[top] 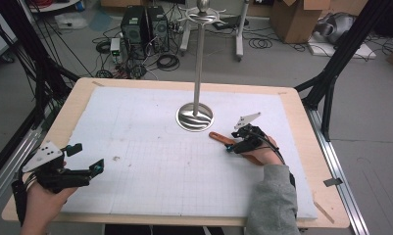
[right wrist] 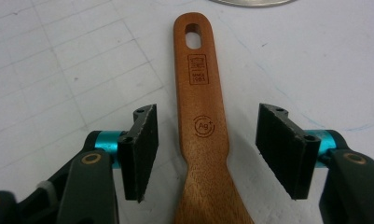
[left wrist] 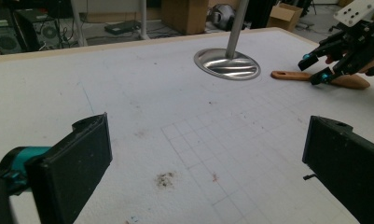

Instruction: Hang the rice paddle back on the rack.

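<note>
A wooden spatula (top: 218, 137) lies flat on the white mat, right of centre, its handle end pointing at the stand's base. My right gripper (top: 232, 142) is open and low over it. In the right gripper view the jaws stand either side of the spatula's (right wrist: 203, 121) neck, with a gap on both sides and neither pad (right wrist: 142, 149) touching the wood. The handle has a hanging hole and burnt-in marks. My left gripper (top: 88, 157) is held open at the near left of the table with nothing in it. The left gripper view shows its wide-apart pads (left wrist: 77, 163) and, farther off, the spatula (left wrist: 292, 75).
A steel stand with a round base (top: 195, 117) and a tall pole (top: 199, 58) rises at the mat's middle back, just beyond the spatula's handle. The gridded white mat (top: 150, 161) covers a wooden table (top: 71, 103). Computers and cables (top: 145, 24) lie on the floor behind.
</note>
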### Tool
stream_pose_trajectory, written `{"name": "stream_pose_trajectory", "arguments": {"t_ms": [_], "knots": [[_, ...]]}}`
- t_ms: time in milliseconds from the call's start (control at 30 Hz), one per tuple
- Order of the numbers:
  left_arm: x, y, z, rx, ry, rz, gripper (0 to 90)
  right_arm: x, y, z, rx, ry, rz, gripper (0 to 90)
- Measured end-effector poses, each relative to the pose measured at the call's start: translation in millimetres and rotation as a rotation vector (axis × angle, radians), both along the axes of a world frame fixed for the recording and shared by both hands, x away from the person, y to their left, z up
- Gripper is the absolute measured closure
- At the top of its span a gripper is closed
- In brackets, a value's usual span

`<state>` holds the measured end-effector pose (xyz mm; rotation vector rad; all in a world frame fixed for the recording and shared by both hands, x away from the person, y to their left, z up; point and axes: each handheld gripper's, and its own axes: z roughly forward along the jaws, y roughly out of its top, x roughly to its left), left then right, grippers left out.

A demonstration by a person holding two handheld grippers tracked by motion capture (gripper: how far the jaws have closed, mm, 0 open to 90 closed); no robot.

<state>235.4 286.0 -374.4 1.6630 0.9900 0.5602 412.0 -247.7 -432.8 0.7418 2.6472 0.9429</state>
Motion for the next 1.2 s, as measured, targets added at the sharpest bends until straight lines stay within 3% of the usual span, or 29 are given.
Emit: {"name": "stream_pose_trajectory", "arguments": {"t_ms": [800, 833, 1200], "knots": [[-0.2, 1.3, -2.1, 0.000, 0.007, 0.006, 1.7, -0.2, -2.0, -0.1, 0.024, 0.044, 0.002, 59.6], [-0.2, 1.2, -2.2, 0.001, 0.008, 0.006, 1.7, -0.3, -2.1, 0.0, 0.024, 0.043, 0.002, 63.3], [0.2, 1.5, -2.3, 0.004, 0.010, 0.002, 1.7, -0.7, -1.0, 1.6, 0.017, 0.050, -0.003, 64.5]]}}
